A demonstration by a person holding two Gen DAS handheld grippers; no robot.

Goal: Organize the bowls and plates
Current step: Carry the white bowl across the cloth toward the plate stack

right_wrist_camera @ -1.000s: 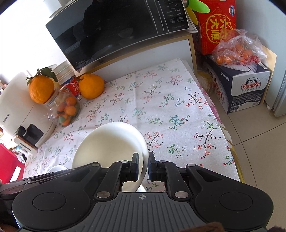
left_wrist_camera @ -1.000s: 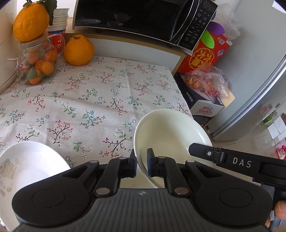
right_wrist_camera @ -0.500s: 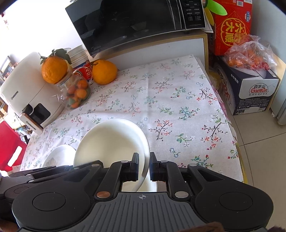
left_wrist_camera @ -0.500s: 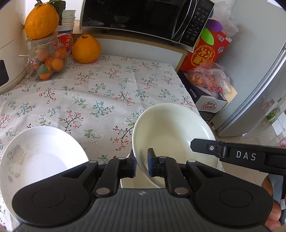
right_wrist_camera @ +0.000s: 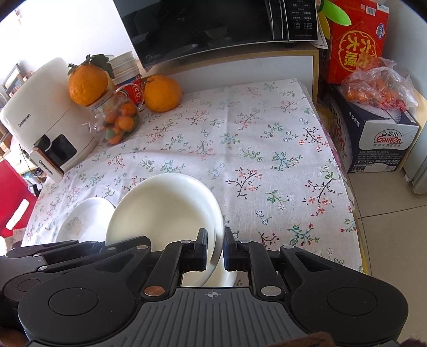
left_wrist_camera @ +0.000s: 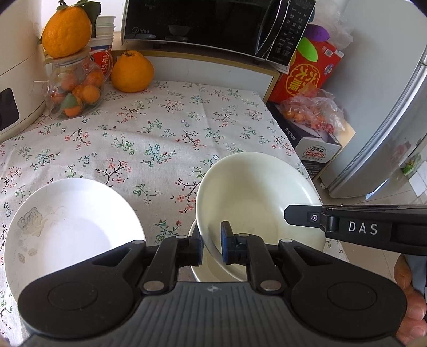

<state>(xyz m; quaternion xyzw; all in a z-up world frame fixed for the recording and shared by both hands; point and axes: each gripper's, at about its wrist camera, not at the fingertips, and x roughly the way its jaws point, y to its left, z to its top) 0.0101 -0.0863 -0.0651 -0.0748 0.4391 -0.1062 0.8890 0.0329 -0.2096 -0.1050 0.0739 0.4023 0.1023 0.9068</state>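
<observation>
A cream plate (left_wrist_camera: 256,192) hangs tilted over the near right part of the flowered tablecloth (left_wrist_camera: 160,128). My left gripper (left_wrist_camera: 210,245) is shut on its left rim, and my right gripper (right_wrist_camera: 215,248) is shut on its right rim (right_wrist_camera: 217,235). The right gripper's black finger (left_wrist_camera: 293,215) also shows at the plate's right edge in the left wrist view. Beneath the held plate sits a white bowl (left_wrist_camera: 213,272), mostly hidden. A white plate with a faint rose print (left_wrist_camera: 69,221) lies flat on the cloth to the left.
At the back stand a microwave (left_wrist_camera: 208,24), a glass jar of small oranges (left_wrist_camera: 76,88) with a big orange on top, a loose orange (left_wrist_camera: 132,70) and a white appliance (right_wrist_camera: 45,128). Boxes and bagged fruit (right_wrist_camera: 379,88) sit on the floor right of the table edge.
Both grippers drew back toward the near table edge with the cream plate held between them. The rose-print plate has come much further into the left wrist view.
</observation>
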